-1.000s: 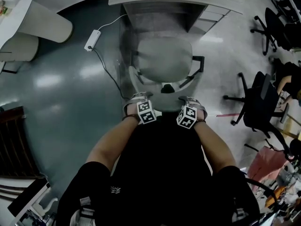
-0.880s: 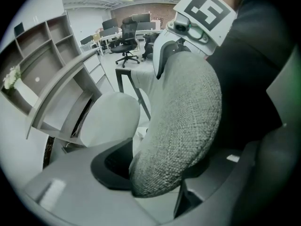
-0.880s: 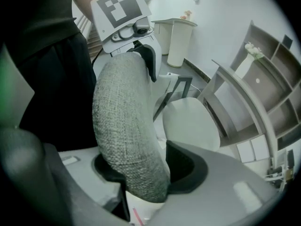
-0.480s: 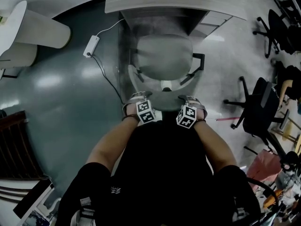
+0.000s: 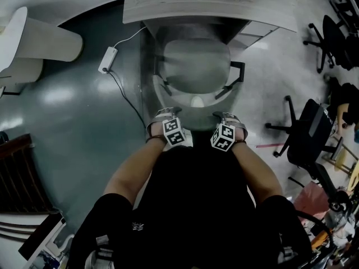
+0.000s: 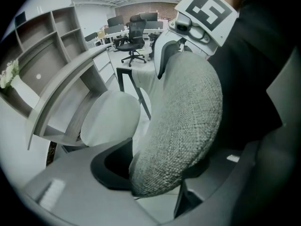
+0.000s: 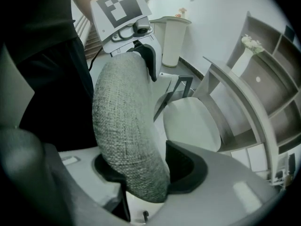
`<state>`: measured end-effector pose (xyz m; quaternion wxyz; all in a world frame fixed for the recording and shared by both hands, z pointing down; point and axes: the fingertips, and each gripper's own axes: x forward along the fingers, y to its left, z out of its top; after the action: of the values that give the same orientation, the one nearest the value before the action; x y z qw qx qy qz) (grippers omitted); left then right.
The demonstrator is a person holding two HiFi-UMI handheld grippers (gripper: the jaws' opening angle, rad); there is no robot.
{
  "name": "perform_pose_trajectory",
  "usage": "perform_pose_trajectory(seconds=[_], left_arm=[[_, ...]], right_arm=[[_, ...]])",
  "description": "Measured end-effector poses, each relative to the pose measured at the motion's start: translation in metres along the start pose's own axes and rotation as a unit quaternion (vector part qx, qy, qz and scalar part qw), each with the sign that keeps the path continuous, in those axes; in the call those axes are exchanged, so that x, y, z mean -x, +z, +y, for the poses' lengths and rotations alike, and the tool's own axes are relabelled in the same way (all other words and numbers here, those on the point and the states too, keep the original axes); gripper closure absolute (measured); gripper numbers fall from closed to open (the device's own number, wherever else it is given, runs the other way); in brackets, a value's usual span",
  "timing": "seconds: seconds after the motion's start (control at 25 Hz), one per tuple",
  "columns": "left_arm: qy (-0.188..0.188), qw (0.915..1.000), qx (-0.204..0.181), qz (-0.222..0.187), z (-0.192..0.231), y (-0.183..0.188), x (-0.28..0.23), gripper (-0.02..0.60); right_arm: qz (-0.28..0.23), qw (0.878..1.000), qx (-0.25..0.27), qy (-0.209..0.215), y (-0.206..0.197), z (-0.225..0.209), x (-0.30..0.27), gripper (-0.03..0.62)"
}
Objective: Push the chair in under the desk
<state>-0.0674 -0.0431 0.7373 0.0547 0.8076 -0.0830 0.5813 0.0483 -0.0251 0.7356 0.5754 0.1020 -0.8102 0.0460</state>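
The grey office chair (image 5: 196, 66) stands at the wooden desk (image 5: 207, 4), its seat partly under the desktop. My left gripper (image 5: 167, 115) and right gripper (image 5: 225, 117) sit side by side on the top edge of its backrest (image 5: 196, 112). In the left gripper view the grey woven backrest (image 6: 183, 121) fills the gap of the left gripper (image 6: 155, 173), which is shut on it. The right gripper (image 7: 141, 173) is likewise shut on the backrest (image 7: 127, 126). Beyond it lie the seat (image 7: 190, 121) and the desk edge (image 7: 240, 93).
A white power strip (image 5: 109, 59) with its cable lies on the floor left of the chair. Black office chairs (image 5: 308, 130) stand at the right. A white round pedestal table (image 5: 33, 38) is at the far left. Desk shelves (image 6: 42, 51) rise behind the desktop.
The chair has rolled toward the desk and its seat now reaches further under the desktop. Both grippers went forward with the backrest, keeping their hold.
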Motion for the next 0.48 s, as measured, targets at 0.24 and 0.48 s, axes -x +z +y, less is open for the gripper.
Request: perform_pose_trajectory(seconds=[0.24, 0.48], left_arm=[[-0.002, 1.0, 0.003, 0.0, 0.023, 0.007, -0.003, 0.327], [-0.004, 1.0, 0.005, 0.004, 0.049, 0.017, -0.005, 0.328]], right_arm=[[0.001, 1.0, 0.003, 0.001, 0.002, -0.026, -0.002, 0.393], [-0.004, 1.0, 0.007, 0.004, 0.004, -0.055, -0.002, 0.393]])
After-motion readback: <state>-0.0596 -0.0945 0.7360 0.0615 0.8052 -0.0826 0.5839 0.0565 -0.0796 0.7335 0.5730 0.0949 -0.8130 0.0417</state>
